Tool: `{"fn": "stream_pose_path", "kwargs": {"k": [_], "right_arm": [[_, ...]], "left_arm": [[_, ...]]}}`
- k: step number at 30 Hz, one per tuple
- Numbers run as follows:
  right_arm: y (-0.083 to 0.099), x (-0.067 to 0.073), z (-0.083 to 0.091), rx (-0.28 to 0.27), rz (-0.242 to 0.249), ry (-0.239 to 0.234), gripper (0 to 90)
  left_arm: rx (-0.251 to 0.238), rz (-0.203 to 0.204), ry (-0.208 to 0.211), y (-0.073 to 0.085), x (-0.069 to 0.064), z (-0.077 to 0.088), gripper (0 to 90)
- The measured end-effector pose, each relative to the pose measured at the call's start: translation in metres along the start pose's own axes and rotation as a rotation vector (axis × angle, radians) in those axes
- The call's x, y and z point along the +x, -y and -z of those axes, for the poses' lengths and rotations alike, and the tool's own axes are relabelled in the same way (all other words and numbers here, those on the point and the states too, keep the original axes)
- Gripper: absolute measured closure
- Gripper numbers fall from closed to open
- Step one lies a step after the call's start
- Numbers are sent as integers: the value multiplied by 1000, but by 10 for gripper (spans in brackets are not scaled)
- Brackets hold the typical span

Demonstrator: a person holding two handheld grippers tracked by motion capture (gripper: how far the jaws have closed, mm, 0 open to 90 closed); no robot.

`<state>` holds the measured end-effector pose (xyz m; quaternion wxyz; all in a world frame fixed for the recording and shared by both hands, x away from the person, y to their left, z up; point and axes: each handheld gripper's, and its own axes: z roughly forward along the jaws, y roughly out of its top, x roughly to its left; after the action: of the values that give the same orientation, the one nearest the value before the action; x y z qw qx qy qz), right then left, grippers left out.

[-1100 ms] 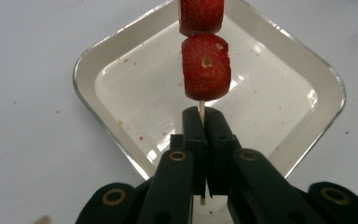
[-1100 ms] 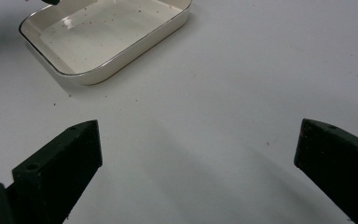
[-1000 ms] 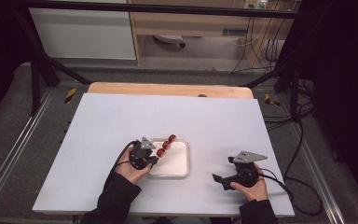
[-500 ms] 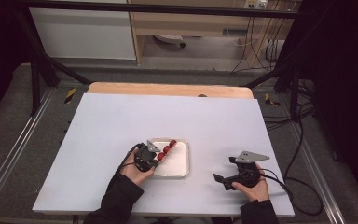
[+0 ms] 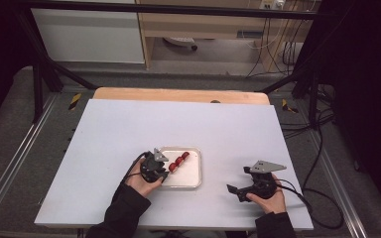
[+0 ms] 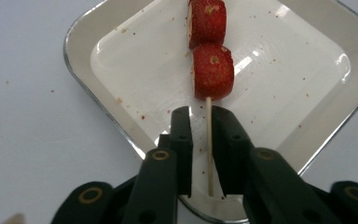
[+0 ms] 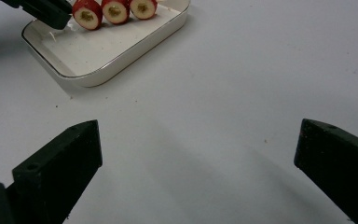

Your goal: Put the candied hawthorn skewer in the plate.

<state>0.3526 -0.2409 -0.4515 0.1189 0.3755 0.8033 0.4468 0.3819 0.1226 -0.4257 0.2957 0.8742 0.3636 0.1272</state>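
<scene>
Left gripper view: the left gripper (image 6: 200, 116) straddles the bare skewer (image 6: 209, 140) over the tray (image 6: 121, 46), jaws narrowly apart (not clearly pinching), near the strawberry pieces (image 6: 213, 71). The right gripper (image 7: 198, 154) waits spread, right of the tray.

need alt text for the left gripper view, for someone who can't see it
Two black tongs of the left gripper rise from the bottom edge, with the bare end of a thin wooden skewer between them, over a white square tray. Two red strawberry pieces are threaded further up the skewer. The tray sits on a pale table and is flecked with red specks.
</scene>
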Motion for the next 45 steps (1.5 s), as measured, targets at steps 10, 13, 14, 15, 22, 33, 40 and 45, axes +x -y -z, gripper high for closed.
{"fn": "stream_pose_path", "kwargs": {"k": [10, 13, 14, 15, 22, 33, 40, 45], "right_arm": [[-1, -1, 2, -1, -11, 8, 10], [-1, -1, 2, -1, -13, 8, 10], [-1, -1, 2, -2, -14, 7, 10], [-1, -1, 2, -1, -15, 7, 10], [0, 0, 1, 9, -25, 4, 8], [2, 0, -1, 32, -19, 9, 6], [2, 1, -2, 44, -18, 7, 6], [3, 1, -3, 53, -9, 11, 6]], "left_arm": [[-114, -15, 96, 20, 23, 36, 323], [-144, -10, 91, 32, 31, 44, 235], [-157, -1, 90, 36, 33, 46, 206], [-167, 2, 92, 41, 36, 48, 180], [-208, 23, 42, 73, 51, 56, 94], [-247, 50, 24, 114, 66, 63, 84], [-231, 69, 26, 126, 74, 61, 79], [-227, 78, 35, 130, 76, 60, 80]]}}
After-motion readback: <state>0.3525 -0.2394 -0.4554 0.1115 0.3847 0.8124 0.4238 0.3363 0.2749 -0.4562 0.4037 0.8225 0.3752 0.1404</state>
